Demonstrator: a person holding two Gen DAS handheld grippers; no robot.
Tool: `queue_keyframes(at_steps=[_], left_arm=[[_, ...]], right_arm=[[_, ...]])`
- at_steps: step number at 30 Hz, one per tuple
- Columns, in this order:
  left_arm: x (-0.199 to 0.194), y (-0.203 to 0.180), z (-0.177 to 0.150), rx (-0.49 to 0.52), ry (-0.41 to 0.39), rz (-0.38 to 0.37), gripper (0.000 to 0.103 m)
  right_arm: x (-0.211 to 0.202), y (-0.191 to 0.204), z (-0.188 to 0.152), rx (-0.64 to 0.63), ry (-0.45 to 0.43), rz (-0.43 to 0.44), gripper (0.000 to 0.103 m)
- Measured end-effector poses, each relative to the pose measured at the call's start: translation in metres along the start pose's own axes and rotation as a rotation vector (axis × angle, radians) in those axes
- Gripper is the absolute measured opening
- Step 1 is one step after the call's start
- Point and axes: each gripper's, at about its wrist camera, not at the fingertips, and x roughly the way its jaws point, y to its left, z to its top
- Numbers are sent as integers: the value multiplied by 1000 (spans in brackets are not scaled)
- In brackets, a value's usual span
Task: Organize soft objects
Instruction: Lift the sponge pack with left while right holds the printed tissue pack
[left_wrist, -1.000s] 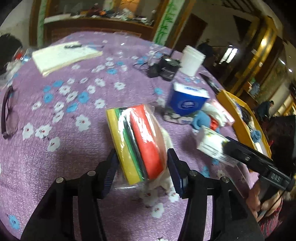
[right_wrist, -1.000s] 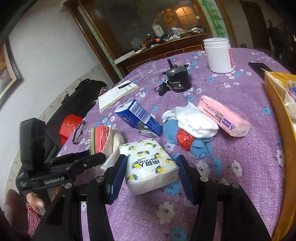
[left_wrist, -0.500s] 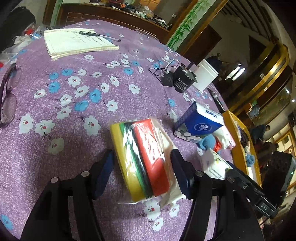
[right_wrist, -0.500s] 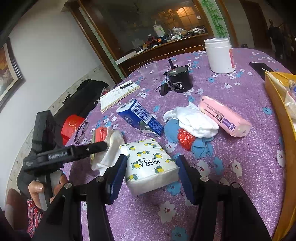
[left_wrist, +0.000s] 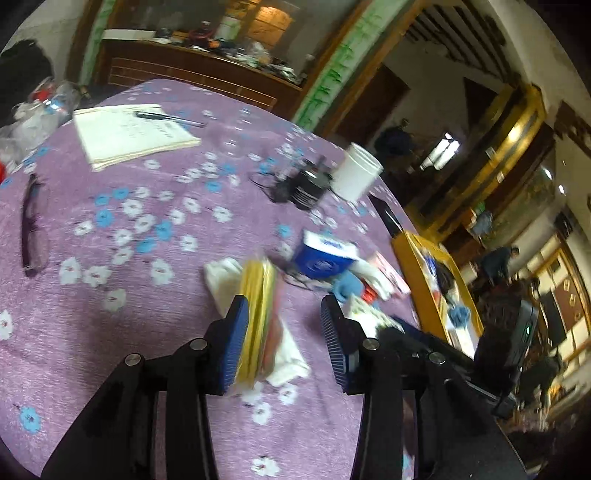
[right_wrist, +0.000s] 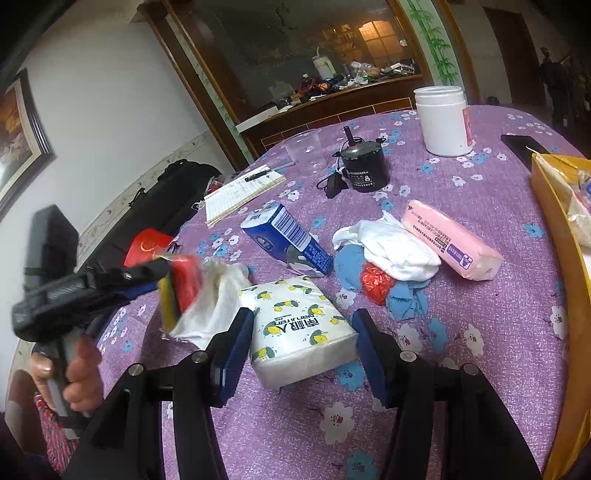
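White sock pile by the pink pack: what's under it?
Under the white sock a blue cloth and a red crinkled item stick out, lying on the purple tablecloth. Anything further beneath is covered.

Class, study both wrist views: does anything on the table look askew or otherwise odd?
Yes. The sponge pack between the left gripper fingers sits hard against one pad, with a wide gap to the other, so it looks off-centre and tilted. The blue carton lies toppled.
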Motion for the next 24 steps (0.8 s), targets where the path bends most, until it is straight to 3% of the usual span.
queue_keyframes(at_steps=[7,12,17,20,24], left_arm=[[27,2,-6,40,37,107,38],[40,1,-5,38,62,99,38],[54,-17,-9,149,70,211,53],[62,-21,-10,191,66,265,53],[68,-15,-10,182,64,277,51]], right_arm=[[-1,-5,2,19,-3,-20,57],[-2,-3,2,3,-9,-19,57],[-2,-4,2,11,-8,-22,57],[-2,-5,2,8,-11,-22,57],[-2,-5,2,7,-10,-21,57]])
